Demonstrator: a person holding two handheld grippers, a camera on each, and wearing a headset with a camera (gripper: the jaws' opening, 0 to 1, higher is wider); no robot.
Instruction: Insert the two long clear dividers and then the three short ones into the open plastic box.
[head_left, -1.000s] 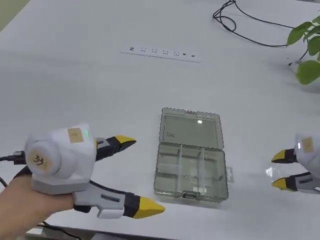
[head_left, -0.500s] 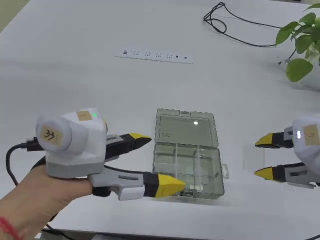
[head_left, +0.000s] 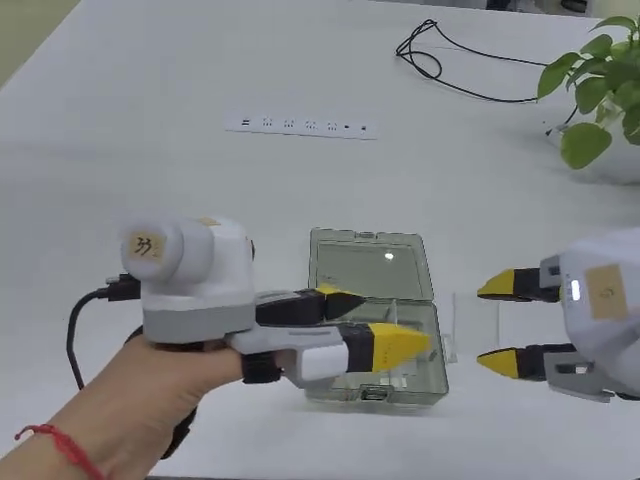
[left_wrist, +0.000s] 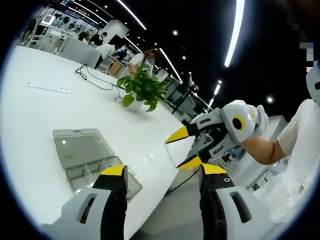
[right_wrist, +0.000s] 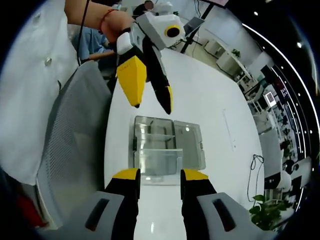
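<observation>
The clear plastic box (head_left: 420, 385) lies open on the white table, its lid (head_left: 370, 262) folded back flat. Some clear dividers stand inside it. My left gripper (head_left: 372, 318) is open and holds nothing; it hovers over the box's front left part. To the right of the box, my right gripper (head_left: 496, 322) is shut on a clear divider (head_left: 473, 320), held upright between its tips just beyond the box's right edge. The right gripper view has the divider (right_wrist: 159, 162) between my jaws, in front of the box (right_wrist: 167, 137), with the left gripper (right_wrist: 152, 105) above it. The left gripper view takes in the box (left_wrist: 90, 160) and the right gripper (left_wrist: 182, 149).
A white power strip (head_left: 305, 126) lies on the table behind the box. A black cable (head_left: 440, 60) curls at the back, and a green plant (head_left: 600, 80) stands at the back right. A grey mesh chair (right_wrist: 75, 140) stands at the table's near edge.
My left gripper has moved right, from beside the box to over its front part. My right gripper has carried the divider left, closer to the box's right edge.
</observation>
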